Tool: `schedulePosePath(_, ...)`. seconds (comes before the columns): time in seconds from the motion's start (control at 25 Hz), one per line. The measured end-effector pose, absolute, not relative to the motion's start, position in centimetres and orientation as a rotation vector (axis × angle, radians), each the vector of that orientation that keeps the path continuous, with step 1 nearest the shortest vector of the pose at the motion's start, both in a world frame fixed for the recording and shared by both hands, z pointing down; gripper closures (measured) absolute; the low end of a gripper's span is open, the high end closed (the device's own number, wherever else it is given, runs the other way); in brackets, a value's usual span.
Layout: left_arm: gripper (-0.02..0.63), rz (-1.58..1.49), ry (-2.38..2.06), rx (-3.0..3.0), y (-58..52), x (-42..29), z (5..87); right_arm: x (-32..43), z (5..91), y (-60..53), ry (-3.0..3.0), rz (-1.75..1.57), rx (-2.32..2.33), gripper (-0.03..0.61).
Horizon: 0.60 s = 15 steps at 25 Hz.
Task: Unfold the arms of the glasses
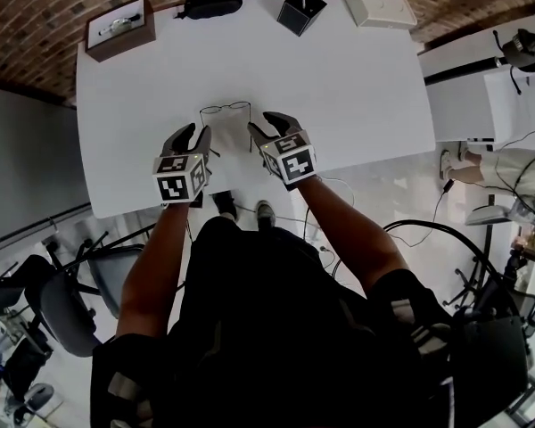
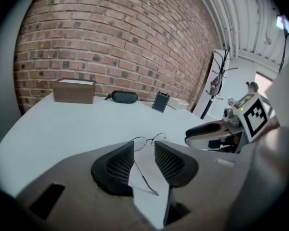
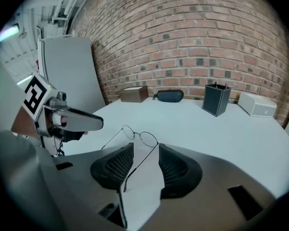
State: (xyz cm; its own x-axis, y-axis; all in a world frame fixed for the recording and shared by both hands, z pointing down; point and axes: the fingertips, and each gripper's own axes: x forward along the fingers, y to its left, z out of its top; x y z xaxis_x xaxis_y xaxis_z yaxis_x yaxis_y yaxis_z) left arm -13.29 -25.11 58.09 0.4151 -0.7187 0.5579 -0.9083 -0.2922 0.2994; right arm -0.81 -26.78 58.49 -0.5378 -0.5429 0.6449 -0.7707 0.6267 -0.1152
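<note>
Thin wire-rimmed glasses (image 1: 226,108) lie on the white table (image 1: 366,87) with both arms spread out toward me. My left gripper (image 1: 194,135) stands open, and the glasses' left arm (image 2: 145,179) runs through the gap between its jaws without being pinched. The round lenses (image 2: 149,140) show just past the jaw tips. My right gripper (image 1: 269,123) is open too, with the other arm (image 3: 135,165) lying between its jaws and the lenses (image 3: 140,137) just ahead. Each gripper shows in the other's view: the right gripper (image 2: 216,134), the left gripper (image 3: 70,121).
Along the table's far edge stand a brown box (image 1: 119,27), a black glasses case (image 1: 210,4), a black pen holder (image 1: 300,10) and a white box (image 1: 380,6). The near table edge lies just under the grippers. A second white table (image 1: 481,78) is at the right.
</note>
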Motion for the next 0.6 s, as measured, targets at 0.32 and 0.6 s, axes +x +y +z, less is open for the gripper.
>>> schedulePosePath(0.32, 0.555, 0.186, -1.328, 2.202, -22.5, -11.8, 52.1, 1.6, 51.8, -26.8, -2.415, 0.441, 1.113, 0.450)
schedulePosePath(0.6, 0.603, 0.088, -1.452, 2.199, -20.4, -11.9, 48.2, 2.5, 45.8, -24.8, -2.573, 0.384, 1.130, 0.531)
